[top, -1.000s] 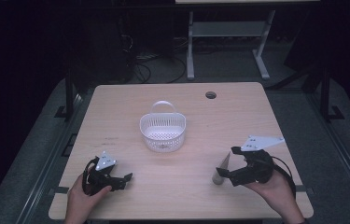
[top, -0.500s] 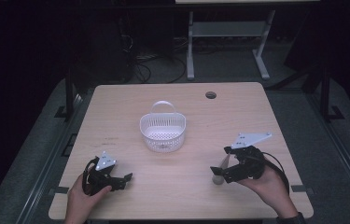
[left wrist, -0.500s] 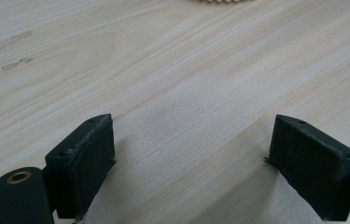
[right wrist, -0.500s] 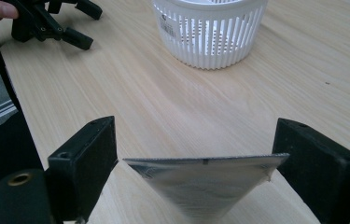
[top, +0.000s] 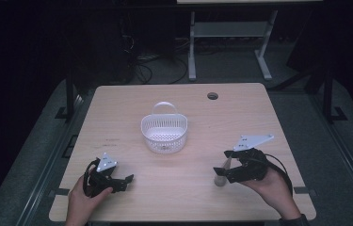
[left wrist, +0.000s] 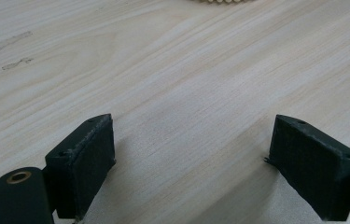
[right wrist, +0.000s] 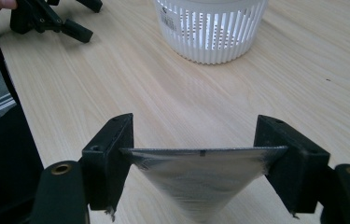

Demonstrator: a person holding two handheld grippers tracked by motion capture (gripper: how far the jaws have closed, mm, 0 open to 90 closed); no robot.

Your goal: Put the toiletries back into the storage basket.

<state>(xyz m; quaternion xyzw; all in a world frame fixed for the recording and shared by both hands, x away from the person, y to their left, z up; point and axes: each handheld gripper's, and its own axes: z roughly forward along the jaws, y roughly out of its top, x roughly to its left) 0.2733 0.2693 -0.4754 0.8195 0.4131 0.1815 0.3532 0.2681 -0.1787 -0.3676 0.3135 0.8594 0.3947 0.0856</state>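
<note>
A small silvery cone point(right wrist: 200, 182) sits between the two jaws of my right hand-held gripper point(right wrist: 200, 158), its wide flat rim spanning from one pad to the other and its point aimed down at the surface point(top: 174, 193). From above, the same cone point(top: 222, 175) appears as a pale tapered shape near the front right of the surface, tip low, at the nose of my right hand-held gripper point(top: 233, 167). Both pads touch the rim, so I judge the gripper to be closed on the cone, though wide apart because the rim is broad.

The cone looks thin-walled, with a matte, faintly brushed sheen. I cannot tell whether it is metal, foil or plastic. My guess is that it is light and could dent or slip if squeezed hard. The rim seems the best place to hold it, since the sloped sides would let the pads slide toward the tip.

Further back, near the middle of the surface, stands a white slotted basket point(top: 164, 133) with an upright handle, well apart from the cone. It seems empty.

My left hand-held gripper point(top: 117, 179) rests at the front left, low over bare wood. Its jaws stand wide apart with nothing between them, so it is open and holding nothing.
</note>
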